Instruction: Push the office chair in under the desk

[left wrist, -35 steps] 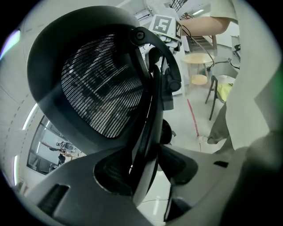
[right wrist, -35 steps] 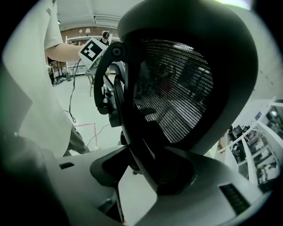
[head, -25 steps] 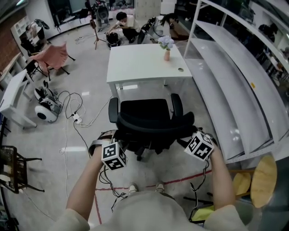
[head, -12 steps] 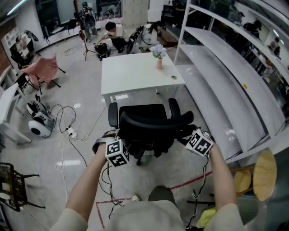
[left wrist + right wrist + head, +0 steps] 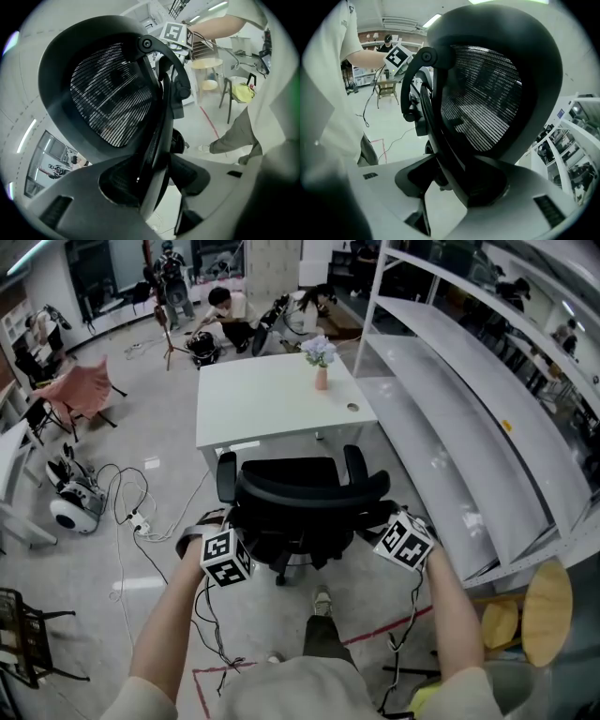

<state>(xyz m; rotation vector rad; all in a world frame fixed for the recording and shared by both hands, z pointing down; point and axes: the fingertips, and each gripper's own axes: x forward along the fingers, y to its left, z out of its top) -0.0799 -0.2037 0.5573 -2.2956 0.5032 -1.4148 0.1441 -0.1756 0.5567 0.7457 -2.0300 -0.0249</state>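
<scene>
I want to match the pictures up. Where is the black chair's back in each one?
Head view: chair back, centre, below the white desk.
Left gripper view: chair back upper left, mesh showing.
Right gripper view: chair back upper right.
Shared landmark: red floor tape.

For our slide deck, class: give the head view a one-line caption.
Left claw and right claw clamp the backrest of the black office chair, which faces the white desk.

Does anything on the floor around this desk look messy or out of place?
Yes: loose cables sprawl tangled across the floor left of the office chair, beside a white machine. The desk looks tidy.
</scene>
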